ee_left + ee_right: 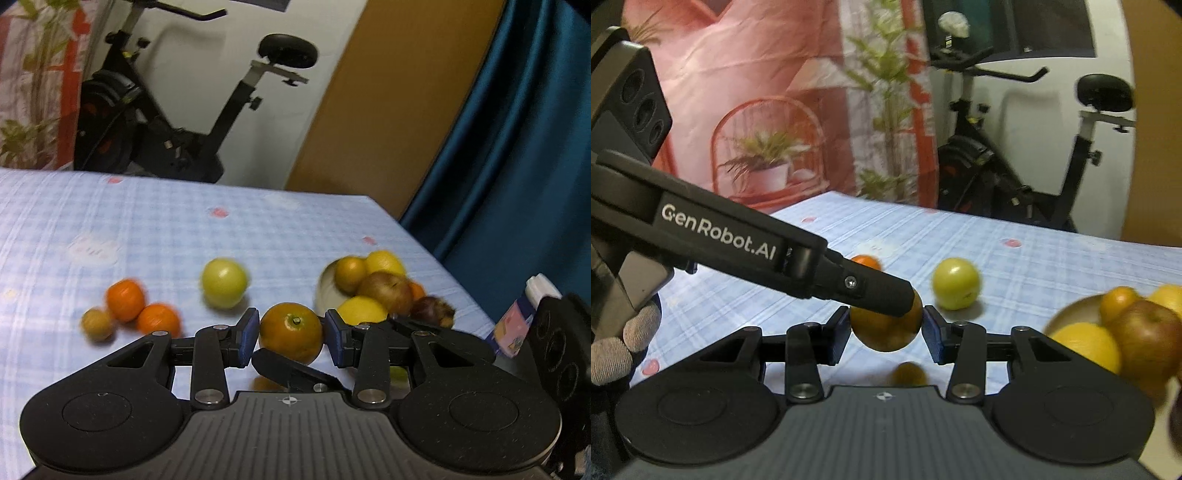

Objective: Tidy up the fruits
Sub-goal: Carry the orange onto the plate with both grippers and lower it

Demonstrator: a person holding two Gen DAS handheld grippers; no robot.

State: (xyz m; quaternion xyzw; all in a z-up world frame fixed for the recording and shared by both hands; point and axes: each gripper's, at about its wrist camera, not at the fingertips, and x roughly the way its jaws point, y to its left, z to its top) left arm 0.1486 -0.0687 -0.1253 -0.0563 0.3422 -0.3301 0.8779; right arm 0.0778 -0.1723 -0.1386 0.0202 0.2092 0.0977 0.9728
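Observation:
One orange [291, 331] sits between the blue pads of both grippers, held above the blue checked cloth. My left gripper [291, 334] is shut on it. In the right wrist view my right gripper [886, 332] also has its pads at the sides of the same orange [882, 334], and a finger of the left gripper [875, 291] crosses over it. A bowl [327, 291] to the right holds lemons, an apple [386, 290] and other fruit. A green apple [223, 282], two oranges [125, 299] and a small brownish fruit [96, 324] lie loose on the cloth.
The bowl's rim [1071, 312] shows at the right edge of the right wrist view, with the green apple [956, 283] beyond. An exercise bike [166, 110] stands behind the table. A blue curtain [517, 147] hangs at right. A small carton [513, 325] stands near the right table edge.

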